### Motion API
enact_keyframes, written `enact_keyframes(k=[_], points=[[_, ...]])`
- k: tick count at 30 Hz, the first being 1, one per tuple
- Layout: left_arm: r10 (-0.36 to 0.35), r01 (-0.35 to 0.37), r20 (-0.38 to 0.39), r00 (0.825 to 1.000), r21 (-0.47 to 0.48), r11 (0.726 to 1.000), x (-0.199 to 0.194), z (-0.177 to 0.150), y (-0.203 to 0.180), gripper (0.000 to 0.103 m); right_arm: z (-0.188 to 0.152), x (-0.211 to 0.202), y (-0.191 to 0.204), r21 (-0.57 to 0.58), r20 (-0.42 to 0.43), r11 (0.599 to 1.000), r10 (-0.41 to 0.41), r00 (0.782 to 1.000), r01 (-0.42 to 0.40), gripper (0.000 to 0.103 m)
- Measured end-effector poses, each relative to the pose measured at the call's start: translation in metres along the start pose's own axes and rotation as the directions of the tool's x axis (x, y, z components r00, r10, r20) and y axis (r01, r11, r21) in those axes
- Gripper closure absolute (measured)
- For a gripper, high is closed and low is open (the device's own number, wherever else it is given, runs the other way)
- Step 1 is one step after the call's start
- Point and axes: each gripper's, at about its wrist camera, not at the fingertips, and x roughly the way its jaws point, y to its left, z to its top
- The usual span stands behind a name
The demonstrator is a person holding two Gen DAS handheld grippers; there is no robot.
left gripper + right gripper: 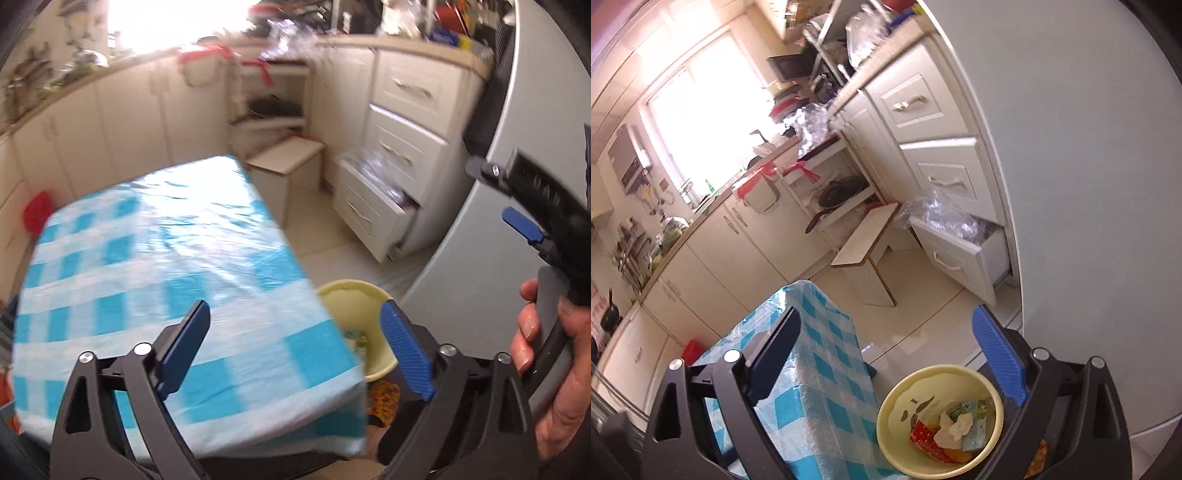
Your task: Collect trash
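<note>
Pale yellow plastic: the waste bin point(940, 419) stands on the floor just right of the table, near its right-hand edge, and it already holds the task's thing. Inside it lie a red wrapper point(925, 439), a crumpled white tissue point(955, 428) and a green-and-blue carton point(975, 424), all loose at the bottom.

The table under its blue-and-white check cloth point(177, 266) shows no rubbish on the part in view; the left wrist picture is motion-blurred, so small scraps could be missed.

Left gripper point(291, 350): claw wide, nothing between the pads, hanging over the table's near right corner with the bin rim point(354, 288) just beyond. Right gripper point(886, 365): claw likewise wide and empty, above the bin and to its left. A hand point(546, 365) on the right gripper's handle shows at the right of the left view.

Judgement: drop step looks done or nearly so. To do it well, keep both claws spread until clear of the rim, lift away without knocking the bin, then scan the far cloth and the floor by the open drawer point(960, 254) for leftovers.

Writing: print on the carton and wrapper is too small to read. No brand legible.
</note>
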Motion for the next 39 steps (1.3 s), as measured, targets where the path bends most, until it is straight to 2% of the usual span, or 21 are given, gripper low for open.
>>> enact_keyframes(k=[3, 8, 12, 18, 22, 24, 29, 31, 34, 39], points=[[0.073, -0.071, 0.057, 0.996, -0.037, 0.997, -0.046, -0.005, 0.035, 0.008, -0.007, -0.027, 0.031, -0.122, 0.048, 0.992, -0.010, 0.999, 0.016, 0.009], [0.117, -0.106, 0.105, 0.988, -0.107, 0.989, -0.104, -0.020, 0.079, 0.008, -0.043, -0.094, 0.072, -0.256, 0.101, 0.967, 0.006, 0.995, 0.020, 0.007], [0.145, -0.130, 0.132, 0.981, -0.113, 0.985, -0.142, -0.040, 0.093, 0.007, -0.068, -0.143, 0.093, -0.286, 0.069, 0.958, 0.034, 0.997, -0.013, 0.007], [0.145, -0.129, 0.110, 0.983, -0.143, 0.981, -0.169, -0.067, 0.108, 0.008, -0.082, -0.189, 0.119, -0.320, 0.051, 0.944, 0.098, 0.994, -0.077, 0.007], [0.139, -0.115, 0.138, 0.981, -0.170, 0.979, -0.186, -0.077, 0.115, 0.007, -0.093, -0.203, 0.132, -0.340, 0.054, 0.935, 0.124, 0.991, -0.099, 0.007], [0.164, -0.132, 0.183, 0.969, -0.176, 0.975, -0.199, -0.082, 0.115, 0.007, -0.098, -0.205, 0.138, -0.358, 0.054, 0.929, 0.125, 0.991, -0.098, 0.007], [0.205, -0.170, 0.238, 0.949, -0.160, 0.972, -0.215, -0.085, 0.112, 0.008, -0.103, -0.209, 0.144, -0.364, 0.054, 0.925, 0.140, 0.989, -0.111, 0.007], [0.196, -0.160, 0.232, 0.953, -0.167, 0.973, -0.215, -0.085, 0.113, 0.007, -0.104, -0.210, 0.145, -0.366, 0.060, 0.924, 0.139, 0.988, -0.108, 0.007], [0.164, -0.131, 0.179, 0.970, -0.180, 0.975, -0.205, -0.083, 0.118, 0.008, -0.104, -0.209, 0.144, -0.363, 0.063, 0.926, 0.134, 0.989, -0.102, 0.007], [0.170, -0.142, 0.110, 0.979, -0.226, 0.964, -0.193, -0.090, 0.131, 0.008, -0.110, -0.209, 0.143, -0.363, 0.067, 0.926, 0.132, 0.989, -0.099, 0.007]])
